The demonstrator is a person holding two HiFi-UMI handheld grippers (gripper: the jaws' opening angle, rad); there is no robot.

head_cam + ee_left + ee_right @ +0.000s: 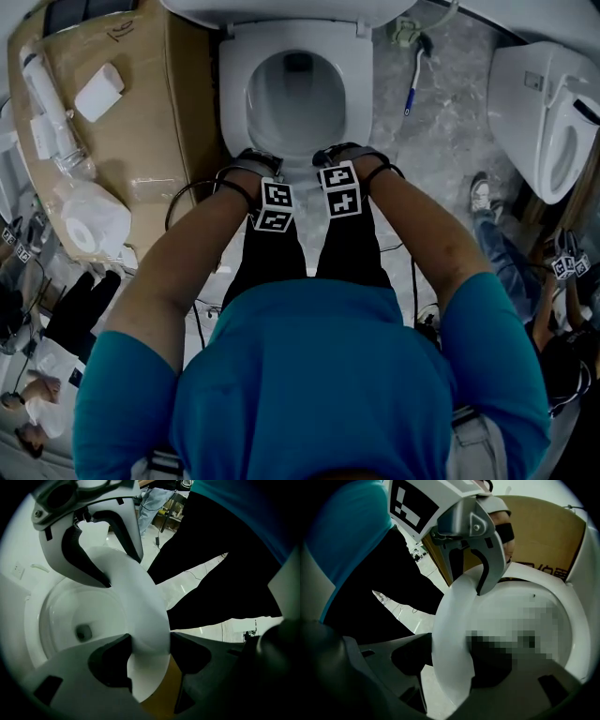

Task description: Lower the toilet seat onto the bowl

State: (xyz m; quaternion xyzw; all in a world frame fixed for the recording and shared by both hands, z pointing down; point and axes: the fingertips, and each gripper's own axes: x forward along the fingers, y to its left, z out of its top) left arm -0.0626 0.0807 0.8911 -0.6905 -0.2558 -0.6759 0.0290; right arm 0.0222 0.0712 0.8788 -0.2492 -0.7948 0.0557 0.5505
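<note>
1. The toilet seat lies in the upper middle of the head view, over the bowl. Its front edge points toward the person.
2. The left gripper is at that front edge, left of centre. In the left gripper view its fingers are closed on the white rim, one on each face of the seat.
3. The right gripper is just beside it, right of centre. Its fingers pinch the same rim in the same way.
4. The two marker cubes sit side by side, nearly touching, in the narrow gap between the seat's front edge and the person's dark trouser legs.
5. I cannot tell from any view whether the seat already rests on the bowl.
6. A cardboard box stands close against the left side of the toilet, leaving little room there.
7. On the right, bare floor lies open, with a blue-handled brush near the bowl and a second toilet well apart at the frame's right edge.
</note>
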